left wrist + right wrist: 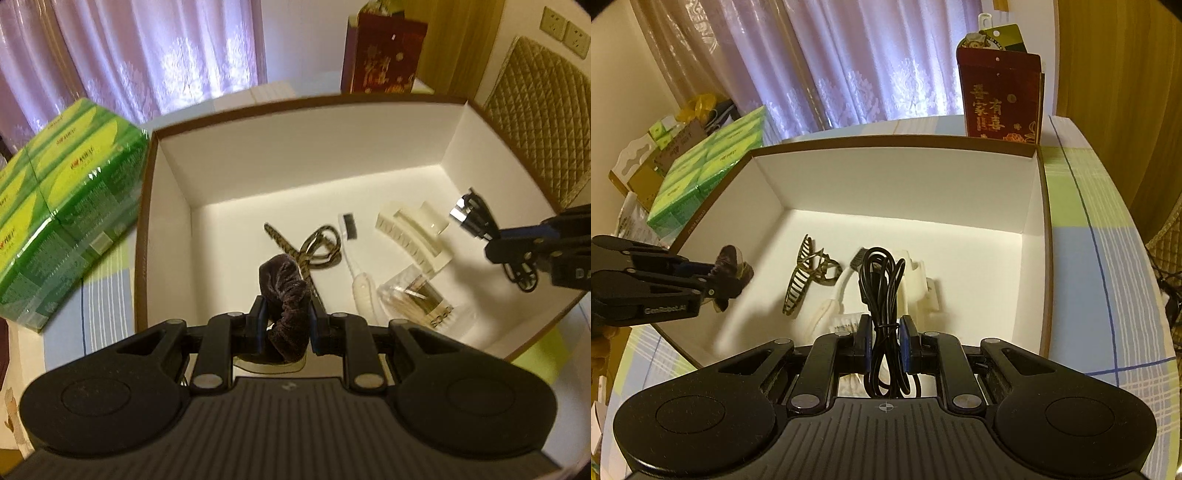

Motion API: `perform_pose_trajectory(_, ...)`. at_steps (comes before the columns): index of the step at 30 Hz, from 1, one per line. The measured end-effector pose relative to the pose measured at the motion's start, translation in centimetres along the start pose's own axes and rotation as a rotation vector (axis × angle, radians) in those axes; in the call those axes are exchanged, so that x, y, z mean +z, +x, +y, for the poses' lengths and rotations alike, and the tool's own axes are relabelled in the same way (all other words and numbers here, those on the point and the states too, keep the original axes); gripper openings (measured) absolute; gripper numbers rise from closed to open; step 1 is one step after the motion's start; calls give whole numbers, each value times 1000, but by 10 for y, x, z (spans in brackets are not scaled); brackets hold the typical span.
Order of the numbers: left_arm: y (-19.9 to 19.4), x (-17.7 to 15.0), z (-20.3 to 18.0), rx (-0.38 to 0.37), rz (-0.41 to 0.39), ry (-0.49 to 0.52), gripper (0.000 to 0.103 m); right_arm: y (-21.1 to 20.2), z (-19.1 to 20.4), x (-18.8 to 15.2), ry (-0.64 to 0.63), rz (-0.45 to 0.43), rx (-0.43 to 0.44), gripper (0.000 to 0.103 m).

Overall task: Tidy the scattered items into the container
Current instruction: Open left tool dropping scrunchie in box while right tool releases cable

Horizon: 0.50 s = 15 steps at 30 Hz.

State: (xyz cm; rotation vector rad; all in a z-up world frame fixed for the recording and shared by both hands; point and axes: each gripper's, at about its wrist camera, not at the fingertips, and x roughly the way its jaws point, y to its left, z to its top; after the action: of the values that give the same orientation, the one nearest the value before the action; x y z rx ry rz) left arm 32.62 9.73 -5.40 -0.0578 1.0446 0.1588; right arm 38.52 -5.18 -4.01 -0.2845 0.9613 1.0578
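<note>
Container: a white-walled cardboard box (303, 147) with a brown rim, open on top, standing on the bench.
Left wrist view, surface: the bench (107, 295) wears a pale cloth with blue and green checks.
Left wrist view, room: lilac curtains (147, 48) behind; one green pack of tissues (62, 206) just left of the box; one dark red gift bag (384, 55) beyond it; two wall sockets (565, 31) top right.
Left wrist view, count in box: one patterned hair claw (314, 247), one cream hair claw (413, 232), one white toothbrush (356, 266), one clear tub of cotton swabs (421, 299).
Left tongs (286, 321): clenched on one dark velvet scrunchie (286, 291), over the box's near side.
Right wrist view, surface and room: same checked bench (1108, 280), curtains, red bag, tissue pack.
Right tongs (884, 343): grasping one bundled black cable (882, 291) over the box.
</note>
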Motion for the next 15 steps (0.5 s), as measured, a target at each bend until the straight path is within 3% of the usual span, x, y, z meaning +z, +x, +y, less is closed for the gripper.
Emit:
perform_pose_trajectory(3, 10, -1, 1, 6, 46, -13, 28, 1, -1, -1, -5, 9, 1, 18)
perform_pose_trajectory(15, 8, -5, 3, 8, 63, -18, 30, 8, -2, -4, -44, 82, -14, 18)
